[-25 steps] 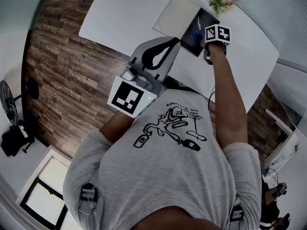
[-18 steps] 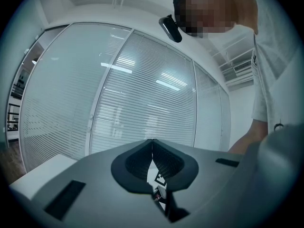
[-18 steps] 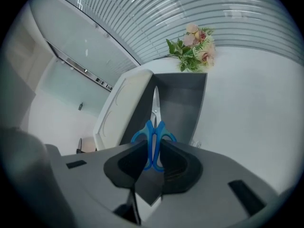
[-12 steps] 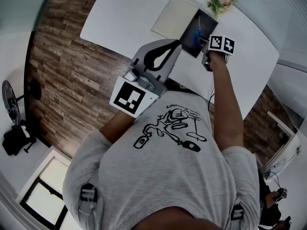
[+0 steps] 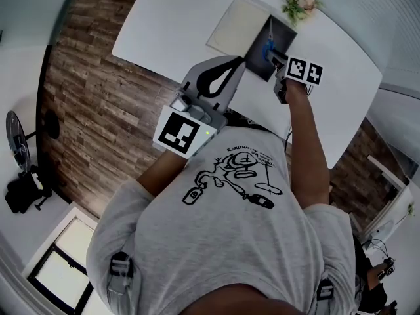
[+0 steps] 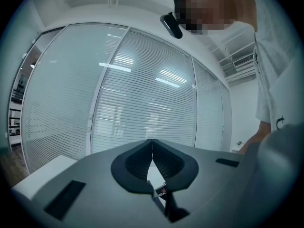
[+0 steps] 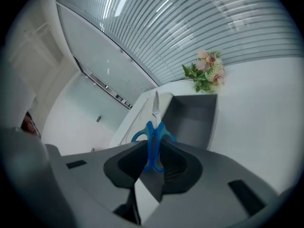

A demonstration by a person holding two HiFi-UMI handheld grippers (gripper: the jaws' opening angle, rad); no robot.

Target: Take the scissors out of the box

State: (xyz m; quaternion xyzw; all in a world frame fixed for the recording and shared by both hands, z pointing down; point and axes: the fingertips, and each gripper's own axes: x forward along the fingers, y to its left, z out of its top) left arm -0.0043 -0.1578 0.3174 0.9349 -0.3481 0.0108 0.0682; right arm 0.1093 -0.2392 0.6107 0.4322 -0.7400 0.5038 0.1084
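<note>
My right gripper (image 7: pixel 153 146) is shut on the blue handles of the scissors (image 7: pixel 155 126), whose silver blades point away from me. The scissors hang above the open grey box (image 7: pixel 195 117), whose white lid (image 7: pixel 135 115) lies beside it. In the head view the right gripper (image 5: pixel 278 59) holds the scissors (image 5: pixel 267 47) over the box (image 5: pixel 257 52) on the white table (image 5: pixel 177 18). My left gripper (image 5: pixel 213 77) is held near my body, off the table's near edge. In the left gripper view its jaws (image 6: pixel 152 142) meet with nothing between them.
A small bunch of pink flowers (image 7: pixel 207 73) lies on the table just beyond the box, also seen as flowers (image 5: pixel 298 2) in the head view. Wooden floor (image 5: pixel 85 90) lies left of the table. Glass walls with blinds stand behind.
My right gripper has lifted with the scissors and tipped back towards me over the box. The left gripper has stayed where it was.
</note>
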